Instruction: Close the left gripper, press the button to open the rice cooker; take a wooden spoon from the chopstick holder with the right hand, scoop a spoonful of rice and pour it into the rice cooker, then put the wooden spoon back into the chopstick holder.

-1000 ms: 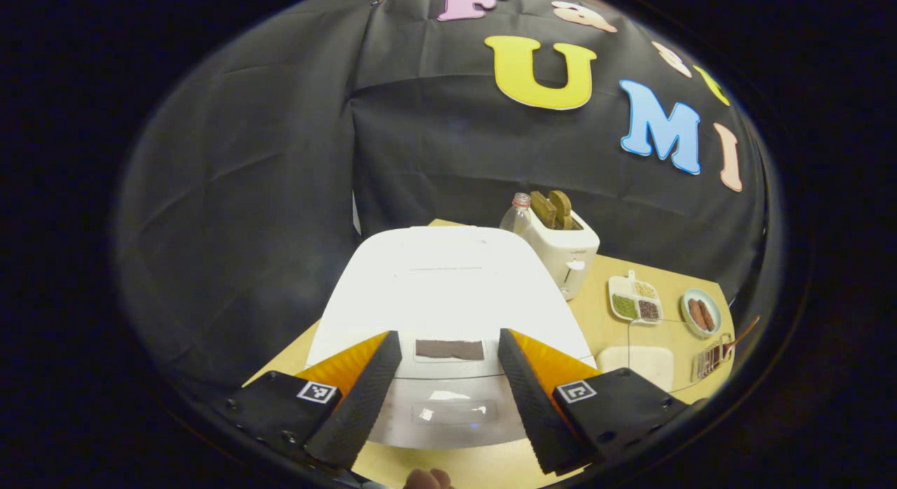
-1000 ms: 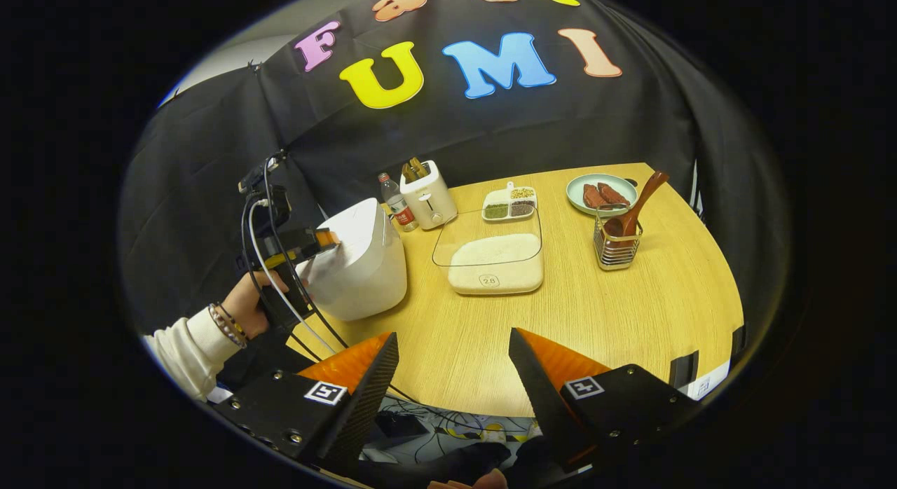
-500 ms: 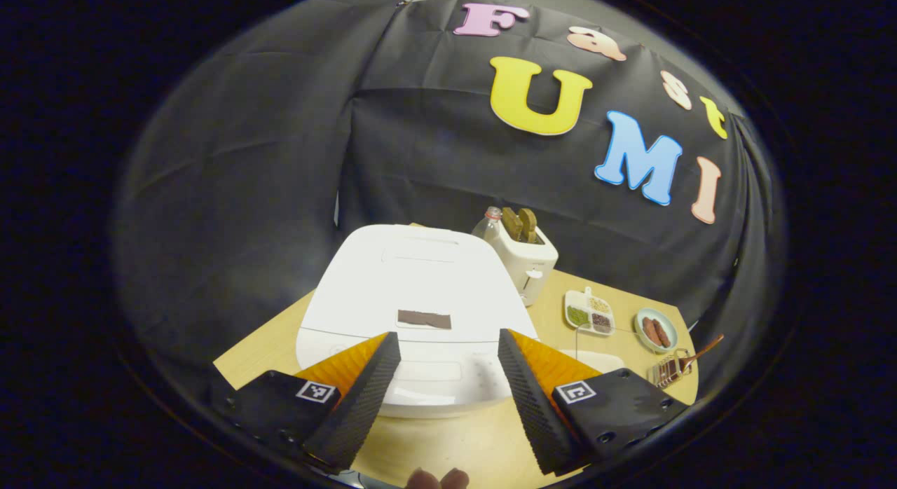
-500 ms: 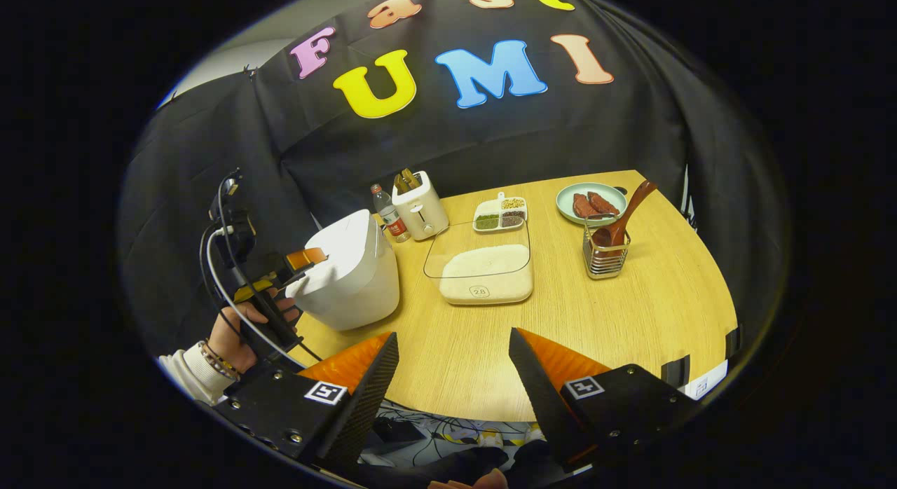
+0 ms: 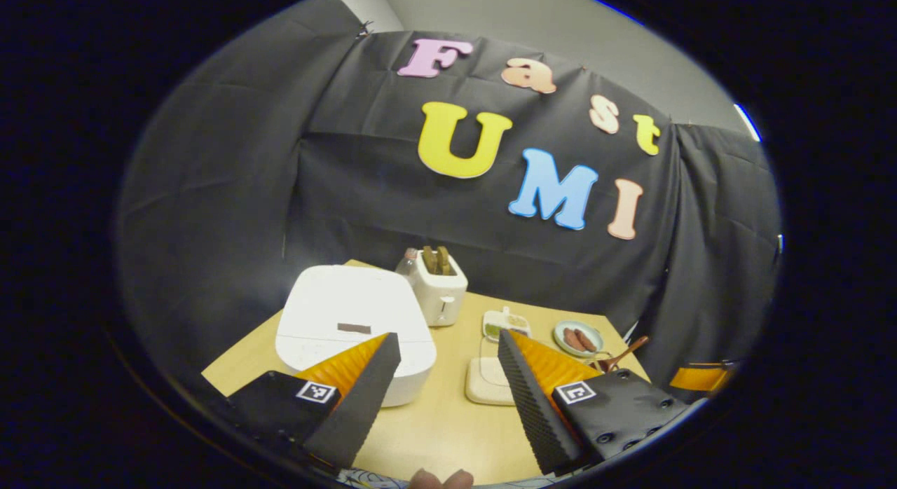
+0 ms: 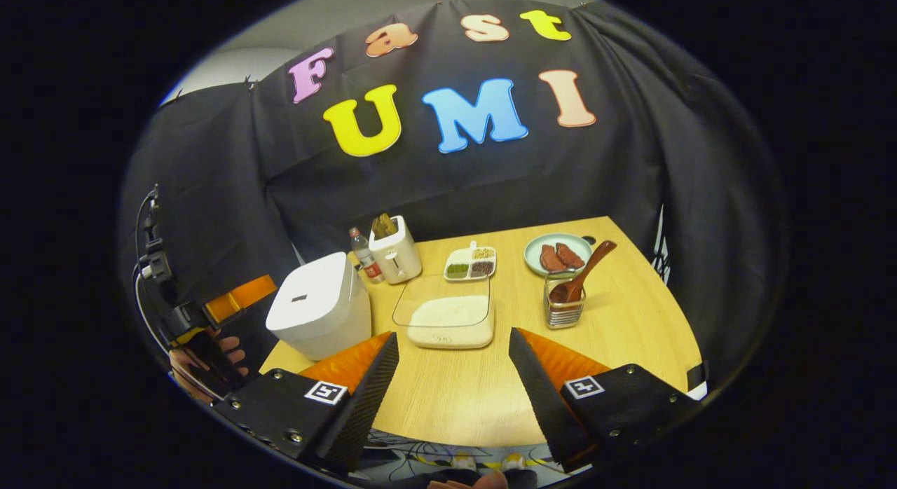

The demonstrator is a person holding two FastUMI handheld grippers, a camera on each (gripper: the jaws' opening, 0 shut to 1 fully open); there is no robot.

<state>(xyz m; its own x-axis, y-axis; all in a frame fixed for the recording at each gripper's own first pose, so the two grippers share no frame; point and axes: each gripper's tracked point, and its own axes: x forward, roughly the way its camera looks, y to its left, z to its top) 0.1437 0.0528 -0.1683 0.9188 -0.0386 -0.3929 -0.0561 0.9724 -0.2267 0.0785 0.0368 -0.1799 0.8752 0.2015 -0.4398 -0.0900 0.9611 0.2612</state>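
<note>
Both grippers are hanging open and empty: the left gripper near the shut rice cooker, the right gripper before the rice container. The wooden spoon is leaning in the chopstick holder; a plate is holding what looks like sausage.

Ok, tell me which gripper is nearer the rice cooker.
Left. The left gripper hangs open just off the rice cooker at the table's edge; the right gripper is open farther back, facing the rice tray.
</note>
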